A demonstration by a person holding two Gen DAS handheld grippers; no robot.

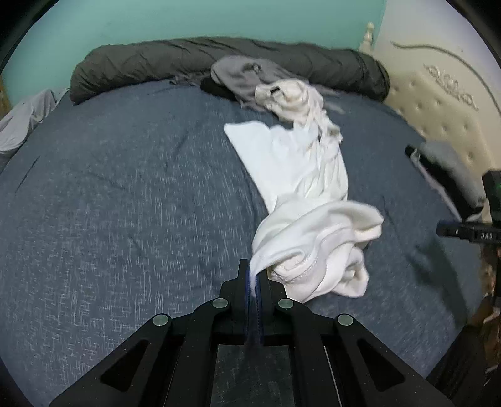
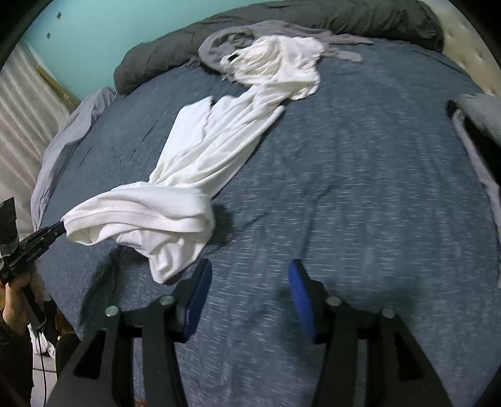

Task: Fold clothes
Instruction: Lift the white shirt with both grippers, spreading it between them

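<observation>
Left claw (image 1: pixel 256 277) clenched on white shirt (image 1: pixel 300 188) edge; shirt lay bunched, strung across bed (image 1: pixel 125 203). Right claw (image 2: pixel 249 278) released, empty (hovering). Soft, light, limp cloth; probably best held at hem corners.

A bedroom in a home, seen from over a made bed

A wide bed (image 1: pixel 125 194) fills both views, covered with a heathered blue-grey bedspread (image 2: pixel 360 188); a dark olive rolled duvet (image 1: pixel 188 59) lies along its far edge against a turquoise painted wall (image 1: pixel 188 18). At one end stands a cream tufted headboard (image 1: pixel 438 103) with button studs, carved scrollwork and a turned finial post (image 1: pixel 369 34). Loose laundry lies on the spread: a white garment (image 2: pixel 213 147) stretched across it, a grey garment (image 1: pixel 241 75) bunched near the duvet. A pale grey sheet (image 2: pixel 72 125) hangs off the side, and the right wrist view shows a pale curtain (image 2: pixel 22 119) beside the wall
</observation>
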